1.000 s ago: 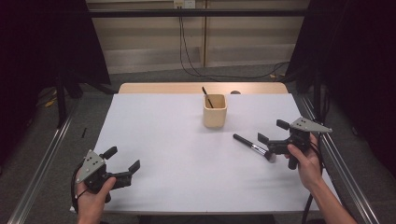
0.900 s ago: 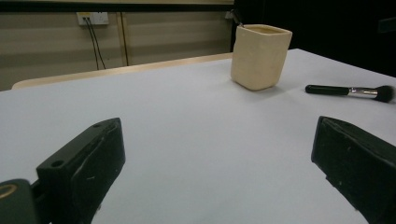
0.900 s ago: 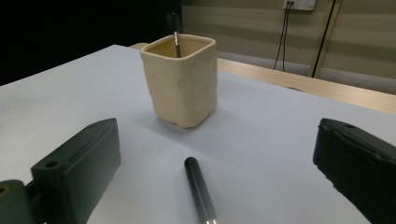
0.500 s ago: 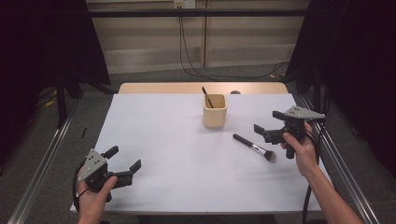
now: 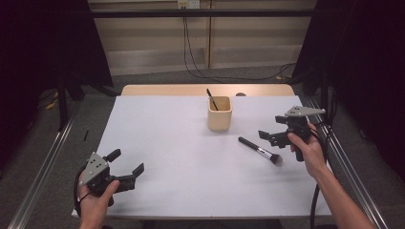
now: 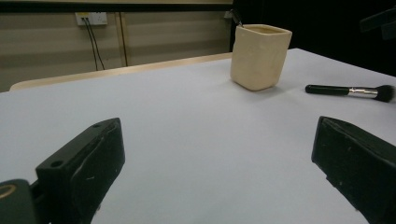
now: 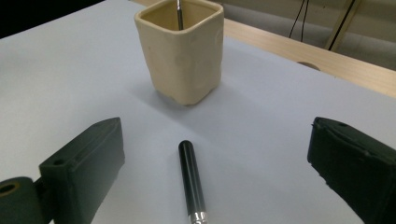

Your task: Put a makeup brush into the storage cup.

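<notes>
A: Where is the makeup brush (image 5: 260, 151), and what is near it?

B: It lies flat on the white table (image 5: 191, 162), at about four o'clock from the cream square cup (image 5: 219, 113) and a little apart from it. Its black handle end points to about ten o'clock and its dark bristle head to about four. The right gripper (image 5: 270, 135) hovers just above it with jaws spread wide and nothing between them; in the right gripper view the handle (image 7: 190, 177) sits midway between the two jaws.

A: How would it handle?

B: Probably light and stiff along the handle, which looks glossy and may slip. The bristles look soft, so the black handle, short of the silver ferrule (image 6: 358, 91), seems the best place to grip.

A: And the other hand?

B: The left gripper (image 5: 126, 164) rests at the table's seven o'clock corner, jaws wide and empty.

A: The surroundings?

B: The table is smooth, matte and bare. Another dark-handled tool (image 5: 210, 98) stands in the cup. Beyond are pale wall panels, hanging cables and dark curtains at both sides.
</notes>
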### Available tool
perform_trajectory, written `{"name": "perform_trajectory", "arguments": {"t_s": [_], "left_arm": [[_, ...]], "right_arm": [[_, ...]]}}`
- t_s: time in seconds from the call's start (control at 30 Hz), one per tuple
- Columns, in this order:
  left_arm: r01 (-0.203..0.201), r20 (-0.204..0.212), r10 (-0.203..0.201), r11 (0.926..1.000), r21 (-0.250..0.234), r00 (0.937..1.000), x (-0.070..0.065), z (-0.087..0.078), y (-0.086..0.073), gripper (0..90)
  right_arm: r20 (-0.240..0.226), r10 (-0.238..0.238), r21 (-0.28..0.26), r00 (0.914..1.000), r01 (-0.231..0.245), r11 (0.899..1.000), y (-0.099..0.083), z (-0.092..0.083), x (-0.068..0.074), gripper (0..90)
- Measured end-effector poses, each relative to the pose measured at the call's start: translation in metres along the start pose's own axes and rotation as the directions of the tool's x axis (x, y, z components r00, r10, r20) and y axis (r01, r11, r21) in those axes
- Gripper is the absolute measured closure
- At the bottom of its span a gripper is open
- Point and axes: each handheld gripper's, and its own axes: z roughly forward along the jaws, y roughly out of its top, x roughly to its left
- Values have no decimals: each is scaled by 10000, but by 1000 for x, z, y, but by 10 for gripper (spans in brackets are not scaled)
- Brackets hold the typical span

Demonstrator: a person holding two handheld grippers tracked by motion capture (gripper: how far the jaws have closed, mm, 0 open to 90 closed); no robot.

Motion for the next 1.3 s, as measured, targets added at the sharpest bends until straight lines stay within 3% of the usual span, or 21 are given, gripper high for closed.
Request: {"name": "perform_trajectory", "arguments": {"t_s": [0.1,0.2,0.33,0.4,0.5,0.6,0.73,0.77,0.9,1.13,1.3], "left_arm": [[-30,17,30,10000,-5,10000,0,0,0,26],[-19,-7,19,10000,1,10000,0,0,0,26],[-32,-1,32,10000,13,10000,1,0,0,27],[-63,7,63,10000,18,10000,1,0,0,26],[-66,8,66,10000,16,10000,1,0,0,26],[-79,11,79,10000,18,10000,1,0,0,26],[-47,6,47,10000,11,10000,1,0,0,26],[-11,1,11,10000,-1,10000,1,1,0,27],[-27,-12,27,10000,-12,10000,2,1,0,26],[-7,16,7,10000,-6,10000,1,1,0,26],[-116,-3,116,9999,74,9999,1,2,0,26]], "right_arm": [[-392,114,770,9992,-84,9970,3,0,-3,52],[-275,-28,1228,9996,62,9924,6,1,-4,54],[-489,10,1864,9988,81,9824,9,4,-8,50],[-875,102,2215,9961,95,9751,10,6,-10,66],[-852,-127,2649,9963,349,9637,12,10,-9,68],[-1131,3,3133,9936,354,9490,15,14,-12,68],[-1396,372,3988,9895,218,9168,17,17,-16,61],[-1467,386,4101,9884,252,9117,17,18,-17,52],[-1397,343,4817,9896,377,8755,18,22,-20,57],[-1354,26,6135,9908,818,7855,13,38,-21,100],[-1832,-56,6443,9831,1243,7546,11,44,-17,89]]}}
